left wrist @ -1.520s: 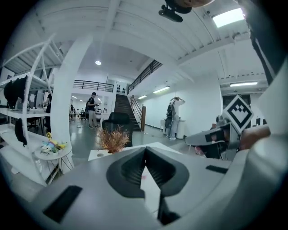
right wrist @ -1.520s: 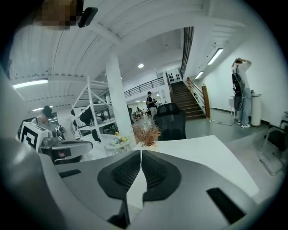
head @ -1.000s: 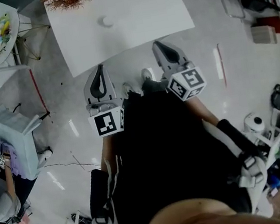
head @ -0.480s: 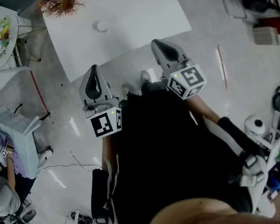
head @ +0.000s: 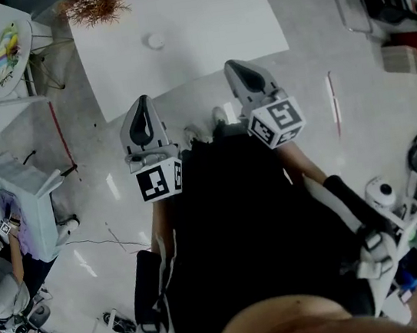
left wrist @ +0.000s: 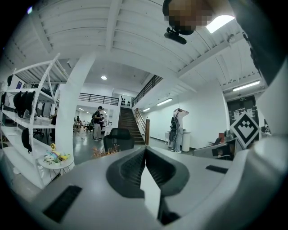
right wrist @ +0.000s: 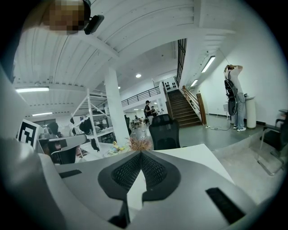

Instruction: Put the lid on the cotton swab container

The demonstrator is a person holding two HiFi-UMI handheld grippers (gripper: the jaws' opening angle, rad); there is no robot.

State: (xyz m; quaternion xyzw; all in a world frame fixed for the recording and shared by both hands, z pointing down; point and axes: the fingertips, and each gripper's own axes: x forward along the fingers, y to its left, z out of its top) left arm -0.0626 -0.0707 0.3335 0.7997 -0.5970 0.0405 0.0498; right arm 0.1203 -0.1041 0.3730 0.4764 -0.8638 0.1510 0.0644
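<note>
1 white table (head: pixel 201 15), 1 small round obj (head: pixel 155 41), maybe the container, 1 dried plant (head: pixel 94 0), 2 tools (head: pixel 143 102) (head: pixel 232 65)

The round white object (head: pixel 155 41) is too small to identify.

Text, brands, numbers: none readable | Signs: black-and-white square markers, no letters, on the cube of the left tool (head: pixel 141 104) and of the right tool (head: pixel 235 66)

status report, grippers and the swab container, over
Both shut, empty: left gripper, right gripper. Held short of the white table. Small round white item on it, untouched, too small to identify. Nothing in between.
</note>
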